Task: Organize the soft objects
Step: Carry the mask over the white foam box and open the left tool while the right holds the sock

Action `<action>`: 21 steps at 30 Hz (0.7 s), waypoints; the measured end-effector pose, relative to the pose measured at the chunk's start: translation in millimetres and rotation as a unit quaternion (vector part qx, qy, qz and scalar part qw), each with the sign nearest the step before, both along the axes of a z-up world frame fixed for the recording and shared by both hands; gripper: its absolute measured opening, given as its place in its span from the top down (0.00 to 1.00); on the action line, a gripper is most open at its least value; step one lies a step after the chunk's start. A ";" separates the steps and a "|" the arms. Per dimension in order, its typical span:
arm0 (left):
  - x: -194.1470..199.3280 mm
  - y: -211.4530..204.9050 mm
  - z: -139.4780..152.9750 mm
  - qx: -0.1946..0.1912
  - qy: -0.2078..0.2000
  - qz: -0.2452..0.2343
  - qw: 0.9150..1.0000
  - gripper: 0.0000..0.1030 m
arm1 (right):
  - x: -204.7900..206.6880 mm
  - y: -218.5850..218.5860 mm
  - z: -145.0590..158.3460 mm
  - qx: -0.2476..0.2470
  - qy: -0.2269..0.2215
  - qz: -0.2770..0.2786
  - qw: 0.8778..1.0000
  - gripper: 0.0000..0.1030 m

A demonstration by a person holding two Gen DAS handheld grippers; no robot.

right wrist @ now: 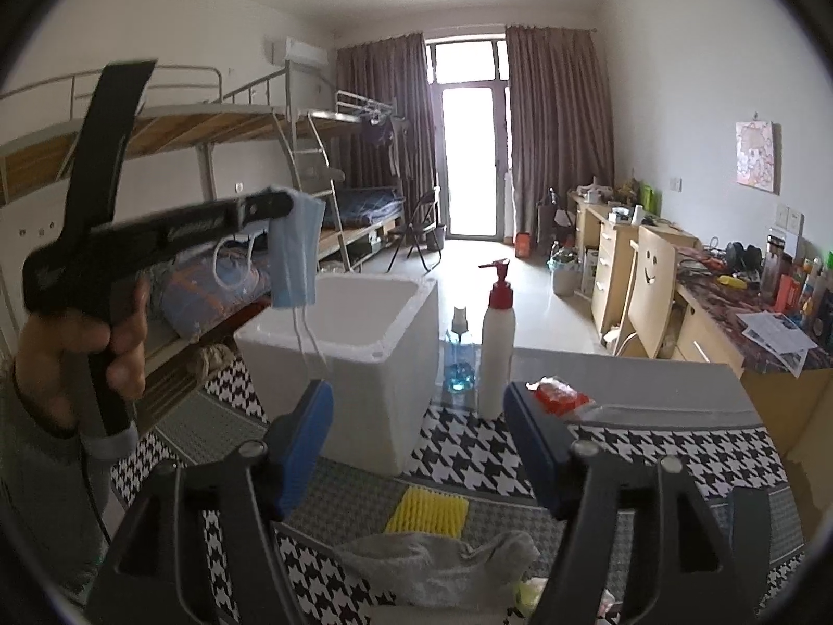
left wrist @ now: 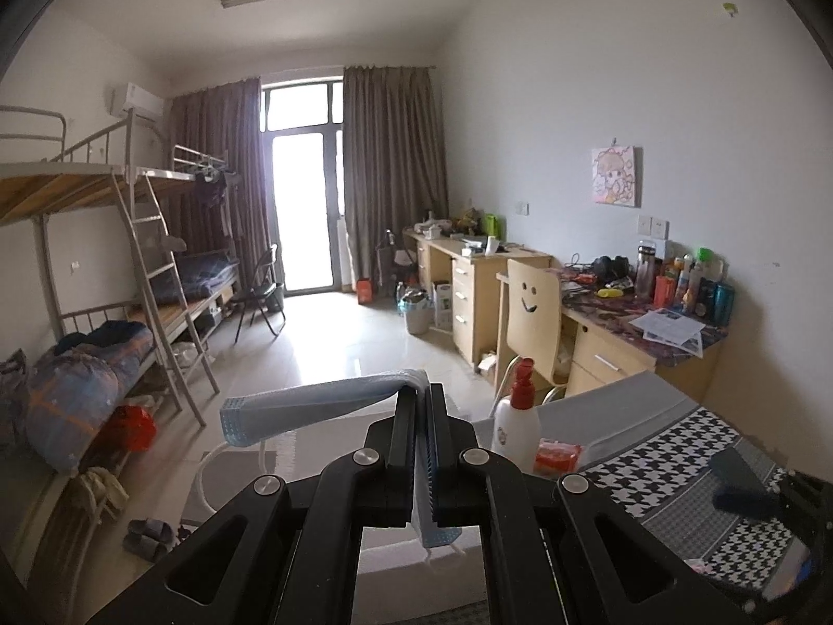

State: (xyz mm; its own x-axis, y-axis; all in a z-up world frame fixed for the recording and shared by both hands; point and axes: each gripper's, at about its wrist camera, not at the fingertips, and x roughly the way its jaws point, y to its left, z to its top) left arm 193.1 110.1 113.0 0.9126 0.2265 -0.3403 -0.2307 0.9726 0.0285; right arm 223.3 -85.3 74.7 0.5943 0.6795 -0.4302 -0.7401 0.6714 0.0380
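Nearest us, our right gripper [right wrist: 416,437] waits with jaws apart over the grey sock [right wrist: 437,562] and yellow sponge [right wrist: 427,515] on the houndstooth cloth [right wrist: 677,463]. Beyond, our left gripper [left wrist: 423,406] clamps the blue face mask [right wrist: 294,255], dangling above the white foam box [right wrist: 364,354], probably so it drops straight in

A: What stands around the white foam box [right wrist: 359,359]?

B: Its top is open. Just right stand a blue spray bottle [right wrist: 460,359] and white pump bottle [right wrist: 497,349]; right of those, a red packet [right wrist: 559,395].

A: And nearer?

B: Bare patterned surface [right wrist: 468,453], then a yellow brush [right wrist: 427,513] and grey cloth [right wrist: 437,562].
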 end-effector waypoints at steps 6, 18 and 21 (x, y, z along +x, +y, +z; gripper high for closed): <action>12.3 9.6 -6.1 -0.006 0.016 0.008 1.000 0.96 | 0.7 1.4 -13.2 -0.016 0.012 0.005 1.000 0.30; 37.3 28.5 -20.3 -0.009 0.055 0.035 0.998 0.96 | 5.1 2.8 -43.2 -0.049 0.053 0.008 0.997 0.30; 43.0 34.5 -25.4 -0.011 0.065 0.039 0.997 0.96 | 7.2 0.8 -52.6 -0.058 0.067 0.009 0.996 0.30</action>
